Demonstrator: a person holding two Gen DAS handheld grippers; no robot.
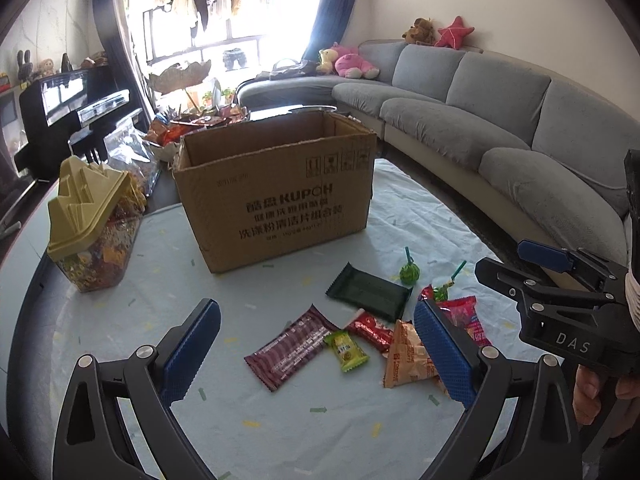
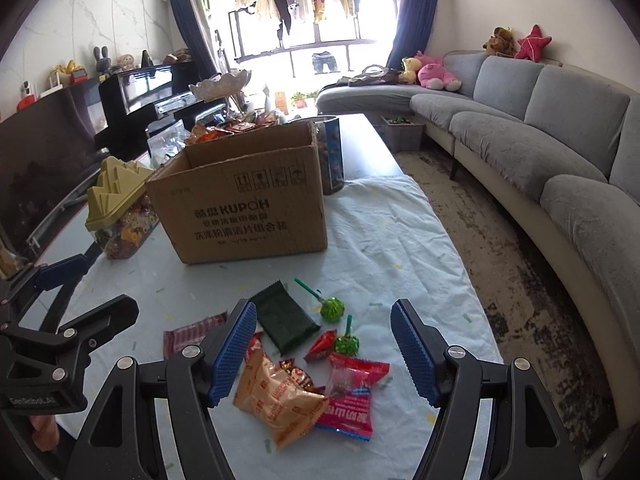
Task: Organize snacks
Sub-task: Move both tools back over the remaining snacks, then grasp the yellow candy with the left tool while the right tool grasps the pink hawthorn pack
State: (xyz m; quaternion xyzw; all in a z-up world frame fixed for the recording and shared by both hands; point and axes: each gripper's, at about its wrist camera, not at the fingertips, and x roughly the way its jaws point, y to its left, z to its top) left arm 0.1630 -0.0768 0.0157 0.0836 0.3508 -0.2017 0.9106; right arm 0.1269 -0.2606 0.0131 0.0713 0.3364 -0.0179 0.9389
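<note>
Loose snacks lie on the white cloth in front of an open cardboard box (image 1: 276,188) (image 2: 240,196): a dark green bar (image 1: 368,290) (image 2: 286,320), a maroon wrapper (image 1: 292,346) (image 2: 192,334), an orange packet (image 1: 408,356) (image 2: 280,400), a red packet (image 1: 466,316) (image 2: 352,396), two green lollipops (image 1: 410,272) (image 2: 332,308) and small candies (image 1: 346,350). My left gripper (image 1: 318,354) (image 2: 86,290) hovers open above the maroon wrapper and candies. My right gripper (image 2: 324,354) (image 1: 516,264) hovers open above the orange and red packets. Neither holds anything.
A clear jar with a yellow lid (image 1: 92,216) (image 2: 120,208) stands left of the box. A tall snack jar (image 2: 332,152) and a bowl of packets (image 1: 192,124) sit behind it. A grey sofa (image 2: 540,128) runs along the right, beyond the table's edge.
</note>
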